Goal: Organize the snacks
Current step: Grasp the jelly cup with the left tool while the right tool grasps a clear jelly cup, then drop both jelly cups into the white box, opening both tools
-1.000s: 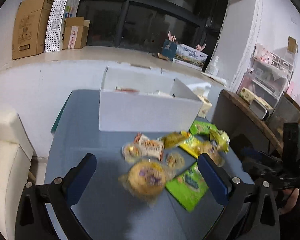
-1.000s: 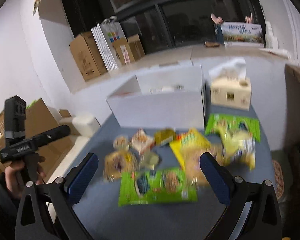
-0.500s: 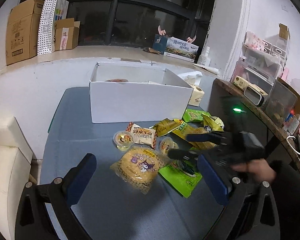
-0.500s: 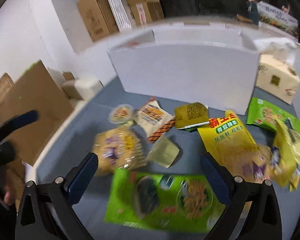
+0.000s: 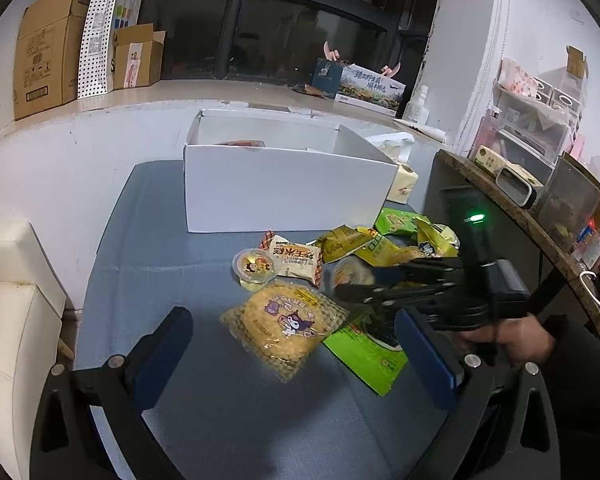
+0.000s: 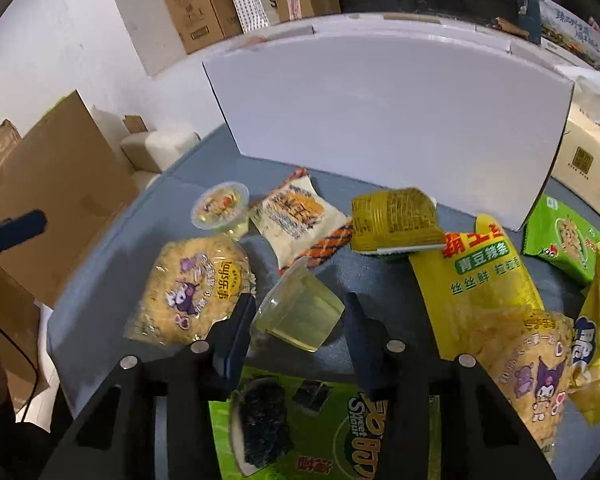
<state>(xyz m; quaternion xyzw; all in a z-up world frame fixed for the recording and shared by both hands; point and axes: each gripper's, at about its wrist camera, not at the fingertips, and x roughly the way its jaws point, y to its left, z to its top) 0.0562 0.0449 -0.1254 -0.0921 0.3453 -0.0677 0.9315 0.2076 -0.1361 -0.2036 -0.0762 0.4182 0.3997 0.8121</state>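
The right hand-held gripper (image 6: 300, 320) had just closed its jaws around the tipped jelly cup (image 6: 298, 312), pads at its sides, in front of the white box (image 6: 380, 92). The left hand-held gripper (image 5: 296, 356) hung wide open, empty. The slick, tapered cup could squirt out or crush if squeezed unevenly.

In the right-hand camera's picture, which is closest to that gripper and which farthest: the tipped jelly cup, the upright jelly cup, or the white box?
1. Tipped jelly cup, between the right gripper fingers.
2. Upright jelly cup, farther back, left.
3. White box, at the back.
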